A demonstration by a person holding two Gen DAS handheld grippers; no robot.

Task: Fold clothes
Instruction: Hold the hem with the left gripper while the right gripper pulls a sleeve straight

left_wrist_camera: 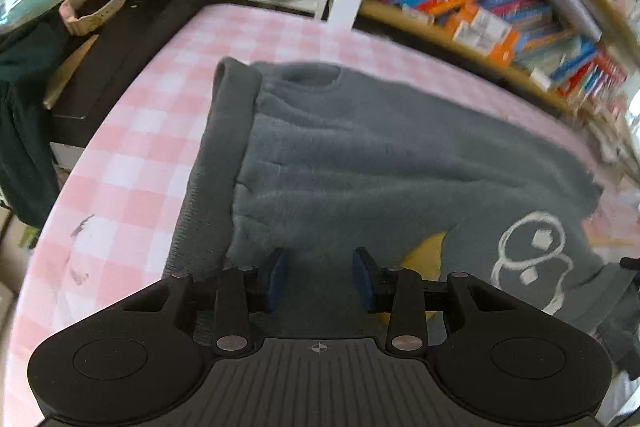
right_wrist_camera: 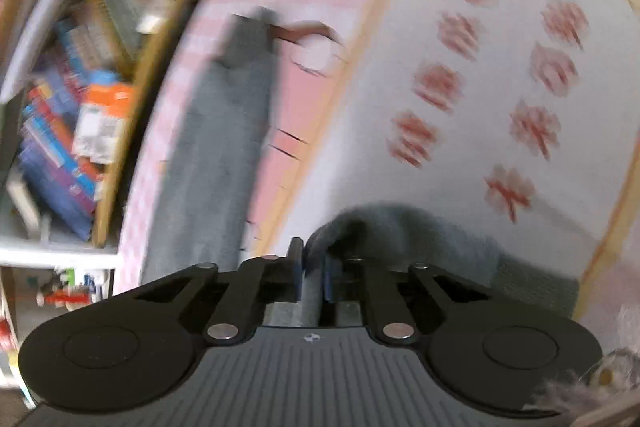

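Blurred bookshelves behind; right claw pinches grey sweater.

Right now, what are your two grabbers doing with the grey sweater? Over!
Left gripper open over grey sweater. Right gripper shut on sweater's edge. Sweater flat on pink checked cloth. Nothing blocking.

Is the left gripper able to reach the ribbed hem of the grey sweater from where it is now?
Probably yes. The left gripper hangs over the grey sweater with its jaws apart and nothing between them. The ribbed hem lies flat just to its left on the pink checked cloth, with nothing on top.
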